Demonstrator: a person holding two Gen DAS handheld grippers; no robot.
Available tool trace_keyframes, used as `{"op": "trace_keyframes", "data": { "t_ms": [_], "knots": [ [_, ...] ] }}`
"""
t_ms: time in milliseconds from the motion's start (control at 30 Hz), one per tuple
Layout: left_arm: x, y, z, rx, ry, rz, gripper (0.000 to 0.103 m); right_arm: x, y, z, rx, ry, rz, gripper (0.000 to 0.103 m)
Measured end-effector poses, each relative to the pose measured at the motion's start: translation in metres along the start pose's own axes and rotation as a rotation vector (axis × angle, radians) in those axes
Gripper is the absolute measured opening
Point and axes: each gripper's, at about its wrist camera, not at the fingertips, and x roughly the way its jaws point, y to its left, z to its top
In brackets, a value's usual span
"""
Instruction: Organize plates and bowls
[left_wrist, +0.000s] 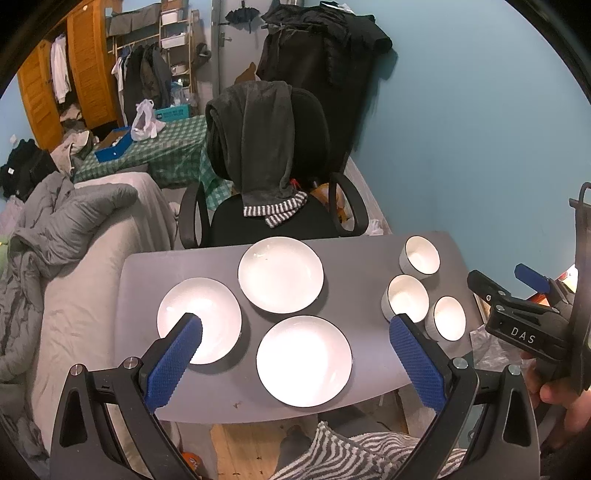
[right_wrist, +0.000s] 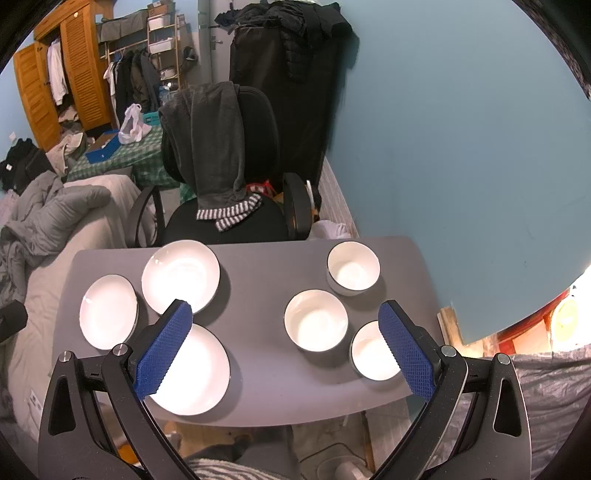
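Three white plates lie on the grey table (left_wrist: 354, 273): a left plate (left_wrist: 207, 317), a far plate (left_wrist: 280, 275) and a near plate (left_wrist: 303, 360). Three white bowls stand at the right: a far bowl (left_wrist: 421, 254), a middle bowl (left_wrist: 406, 297) and a near bowl (left_wrist: 447, 317). My left gripper (left_wrist: 295, 325) hovers open above the near plate, holding nothing. In the right wrist view my right gripper (right_wrist: 286, 314) is open and empty above the table, with the middle bowl (right_wrist: 316, 319) between its fingers and the near bowl (right_wrist: 371, 356) by the right finger (right_wrist: 404, 347).
A black office chair (left_wrist: 273, 155) draped with a dark towel stands behind the table's far edge. A bed with grey bedding (left_wrist: 74, 229) lies to the left. The blue wall (left_wrist: 461, 129) runs along the right. A striped cloth (left_wrist: 351, 454) lies below the near edge.
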Motion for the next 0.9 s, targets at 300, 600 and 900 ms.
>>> {"op": "trace_keyframes", "data": {
  "t_ms": [300, 600, 900],
  "knots": [
    [0.0008, 0.0024, -0.0009, -0.006, 0.004, -0.008, 0.103, 0.0013, 0.0002, -0.0003, 0.000, 0.002, 0.003, 0.099],
    [0.0014, 0.0022, -0.0047, -0.012, 0.005, -0.010, 0.103, 0.0012, 0.0013, -0.0011, 0.000, 0.000, 0.009, 0.099],
    [0.0011, 0.0045, -0.0066, -0.011, 0.004, -0.009, 0.103, 0.0020, 0.0031, -0.0025, 0.003, 0.000, 0.009, 0.099]
  ]
}}
